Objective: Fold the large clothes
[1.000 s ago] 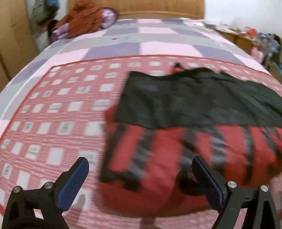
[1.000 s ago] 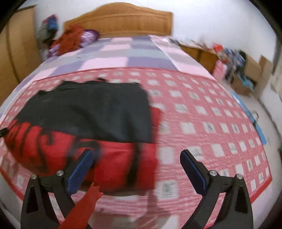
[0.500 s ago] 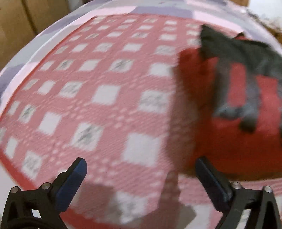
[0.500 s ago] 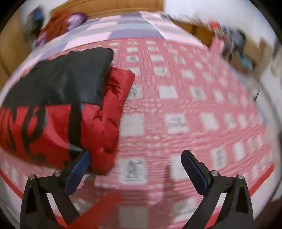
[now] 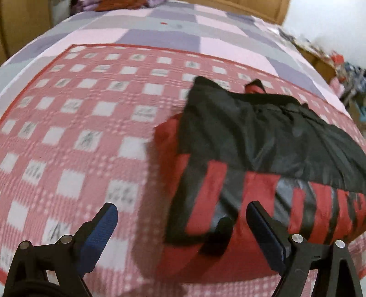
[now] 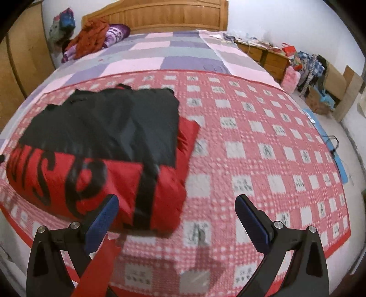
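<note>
A puffy red and black jacket (image 5: 263,160) lies folded on the bed, black half on top, red half with black lettering toward me. In the right wrist view the jacket (image 6: 98,146) fills the left side. My left gripper (image 5: 180,219) hangs open above the jacket's near left corner, nothing between its fingers. My right gripper (image 6: 176,212) stands open over the jacket's near right corner, empty. A red strap (image 6: 96,269) dangles below its left finger.
The bed carries a red and white checked blanket (image 6: 263,148) over a pink and purple quilt (image 6: 173,50). Piled clothes (image 6: 93,38) sit by the wooden headboard (image 6: 160,16). Drawers and clutter (image 6: 308,66) line the right wall. A wardrobe (image 6: 20,68) stands left.
Both grippers swung outward and down half a second ago, then came back. They now look at the jacket's near corners from slightly farther back. The jacket has not moved.
</note>
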{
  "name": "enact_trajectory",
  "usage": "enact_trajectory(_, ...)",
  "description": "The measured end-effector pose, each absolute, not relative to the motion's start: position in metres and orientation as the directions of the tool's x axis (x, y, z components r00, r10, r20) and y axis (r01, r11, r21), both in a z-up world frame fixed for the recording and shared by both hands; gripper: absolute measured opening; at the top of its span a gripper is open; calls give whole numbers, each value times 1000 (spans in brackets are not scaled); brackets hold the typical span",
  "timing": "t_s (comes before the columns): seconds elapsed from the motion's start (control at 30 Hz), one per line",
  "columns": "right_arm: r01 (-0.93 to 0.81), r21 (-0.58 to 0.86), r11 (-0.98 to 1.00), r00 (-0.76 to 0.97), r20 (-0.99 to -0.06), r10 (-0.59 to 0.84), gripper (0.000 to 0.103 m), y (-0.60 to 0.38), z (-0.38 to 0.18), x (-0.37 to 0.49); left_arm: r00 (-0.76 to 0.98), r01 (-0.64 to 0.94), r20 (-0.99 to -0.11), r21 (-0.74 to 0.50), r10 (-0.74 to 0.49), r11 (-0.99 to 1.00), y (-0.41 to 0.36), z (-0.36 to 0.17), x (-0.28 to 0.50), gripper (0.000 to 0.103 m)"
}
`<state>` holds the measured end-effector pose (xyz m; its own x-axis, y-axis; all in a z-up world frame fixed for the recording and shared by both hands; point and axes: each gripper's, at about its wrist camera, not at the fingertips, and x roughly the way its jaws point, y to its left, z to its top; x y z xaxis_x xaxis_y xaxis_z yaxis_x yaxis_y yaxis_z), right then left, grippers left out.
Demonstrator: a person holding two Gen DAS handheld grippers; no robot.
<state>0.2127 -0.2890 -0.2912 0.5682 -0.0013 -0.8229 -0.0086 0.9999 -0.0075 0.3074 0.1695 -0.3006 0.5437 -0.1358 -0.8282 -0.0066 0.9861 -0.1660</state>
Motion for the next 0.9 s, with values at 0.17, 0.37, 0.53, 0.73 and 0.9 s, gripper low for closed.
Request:
enact_trajectory(0.17,-46,12,999,567,-823,36,102,-286,-286,242,482,-12,-868,-143,-120,990,168,-319,346,95)
enact_trajectory(0.37,-45,27,999,438,-898,44,103,-298,-328,278,421,-24,-897,-162,-137,987,178,-353,369,103)
enact_trajectory(0.53,-58,186,981,348,-917,194,103,-316,-356,296,372,-36,-905,-236,-206,971,186,-367,374,103)
enact_trajectory(0.73,-86,353,932,253,-897,363,103,-329,-373,311,288,-34,-897,-359,-335,933,199,-390,386,103)
enact_trajectory(0.9,-132,395,909,216,-884,415,103,-320,-383,328,250,-9,-900,-371,-357,929,194,-397,400,103)
